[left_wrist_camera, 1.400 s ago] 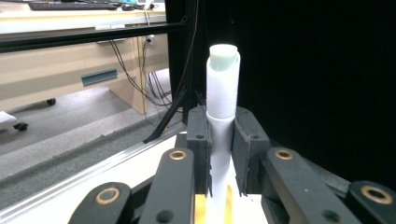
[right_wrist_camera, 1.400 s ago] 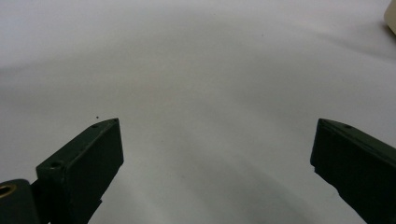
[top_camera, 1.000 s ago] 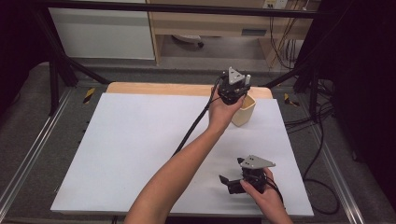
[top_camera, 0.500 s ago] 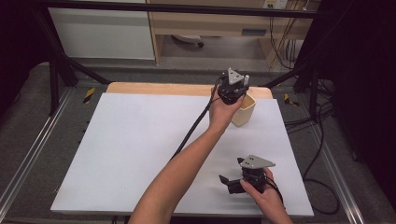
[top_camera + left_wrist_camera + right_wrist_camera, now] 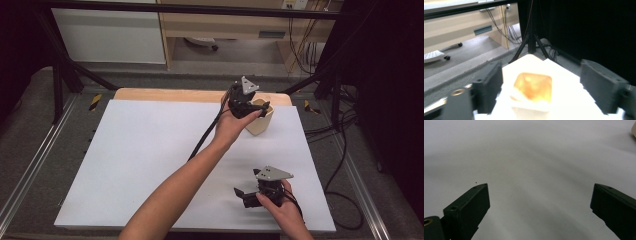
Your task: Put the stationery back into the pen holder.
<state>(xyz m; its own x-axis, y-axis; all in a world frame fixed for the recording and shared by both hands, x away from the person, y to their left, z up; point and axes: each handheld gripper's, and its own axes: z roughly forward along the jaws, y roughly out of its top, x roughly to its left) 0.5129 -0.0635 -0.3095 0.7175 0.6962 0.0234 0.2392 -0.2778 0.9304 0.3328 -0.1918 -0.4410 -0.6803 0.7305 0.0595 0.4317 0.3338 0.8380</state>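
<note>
A cream square cup (image 5: 261, 124) stands at the far right of the white table (image 5: 150, 150). My left gripper (image 5: 262, 107) hovers right over its rim. In the left gripper view the cup (image 5: 533, 87) sits below and between the black jaws, its inside a blurred yellow-orange. The left gripper (image 5: 544, 83) is open; its jaws have just been opening, and the pads (image 5: 490, 83) touch nothing. Near the front edge my right gripper (image 5: 245, 196) lies low over the table. Seen from its own camera, the right gripper (image 5: 540, 205) is open over bare white surface.
The wooden table edge (image 5: 170, 94) runs along the back. A black cable (image 5: 205, 135) trails from the left gripper across the table. Metal rails (image 5: 30, 165) flank the table, with black stand legs (image 5: 65, 75) and cables (image 5: 345, 130) on the floor behind and to the right.
The left gripper's jaws have spread apart above the cup, and that hand has shifted slightly. The right hand and its gripper have kept still.
</note>
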